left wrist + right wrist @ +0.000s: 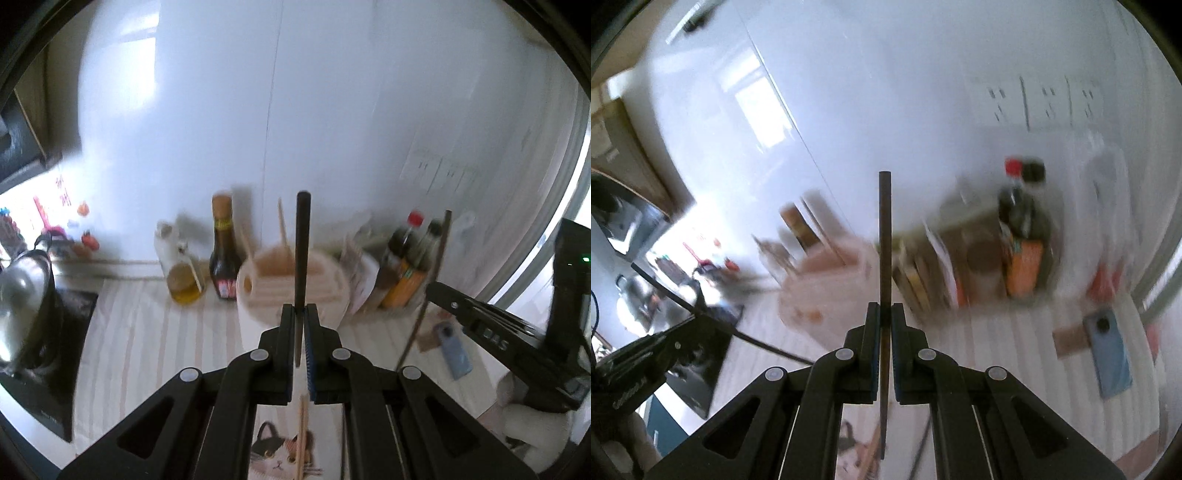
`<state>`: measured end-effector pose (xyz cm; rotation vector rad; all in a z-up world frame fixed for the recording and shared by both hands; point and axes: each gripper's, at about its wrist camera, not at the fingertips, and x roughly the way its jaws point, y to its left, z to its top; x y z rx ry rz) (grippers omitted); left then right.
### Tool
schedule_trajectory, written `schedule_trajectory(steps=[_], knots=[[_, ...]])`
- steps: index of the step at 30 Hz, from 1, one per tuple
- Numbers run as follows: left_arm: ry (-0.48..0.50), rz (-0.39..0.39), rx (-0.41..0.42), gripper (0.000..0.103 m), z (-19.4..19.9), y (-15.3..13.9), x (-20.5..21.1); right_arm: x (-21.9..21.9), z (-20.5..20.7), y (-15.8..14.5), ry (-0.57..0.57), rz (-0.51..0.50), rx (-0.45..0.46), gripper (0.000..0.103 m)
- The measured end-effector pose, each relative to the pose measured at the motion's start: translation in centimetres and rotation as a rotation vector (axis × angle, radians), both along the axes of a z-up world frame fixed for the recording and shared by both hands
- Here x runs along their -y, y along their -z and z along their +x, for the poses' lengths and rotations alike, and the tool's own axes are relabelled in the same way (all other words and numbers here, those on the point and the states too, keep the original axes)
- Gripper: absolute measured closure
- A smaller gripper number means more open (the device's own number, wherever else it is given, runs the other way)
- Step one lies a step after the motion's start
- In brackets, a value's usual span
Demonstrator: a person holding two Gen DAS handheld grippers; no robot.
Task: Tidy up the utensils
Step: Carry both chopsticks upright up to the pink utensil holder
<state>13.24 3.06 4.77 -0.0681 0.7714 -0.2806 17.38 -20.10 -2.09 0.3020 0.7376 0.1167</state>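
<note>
Tool (299,314) gripping dark chopstick (302,236), holder (295,291) (chopsticks inside)

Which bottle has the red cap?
The dark bottle on the right, in the group beside the holder. The tall brown bottle on the left has a tan cap instead.

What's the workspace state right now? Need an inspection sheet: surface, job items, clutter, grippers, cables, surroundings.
Surface: striped countertop, cat-print mat at the near edge.
Job's things: dark chopstick in the left gripper; second dark chopstick in the right gripper; pale utensil holder with wooden sticks behind; one wooden chopstick on the mat.
Clutter: oil bottle, dark sauce bottle, red-capped bottles, blue phone, pot.
Grippers: both shut on a chopstick, fingers clamped near its lower part.
Cables: dark cable at the left of the right wrist view.
Surroundings: white wall with sockets.
</note>
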Motion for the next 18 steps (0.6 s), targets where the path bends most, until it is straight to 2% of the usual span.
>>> schedule_trajectory(steps=[4,9,13,18], knots=[[0.003,-0.031,0.052,0.1,0.8,-3.4,-0.2,-0.4,1.6,-3.9,-0.013,0.007,0.073,0.098],[-0.014,-0.017,0.113,0.1,3.3,-6.5,-0.1,-0.8,4.3,-7.7,-0.015,0.002,0.154,0.098],[-0.023,0.021,0.119,0.1,6.6,-6.7,0.4,-1.5,7.0,-9.6,-0.011,-0.007,0.197,0.098],[-0.042,0.064,0.097,0.101,10.9,-5.3,0.7,-2.3,10.6,-9.3,0.015,-0.028,0.225,0.098]])
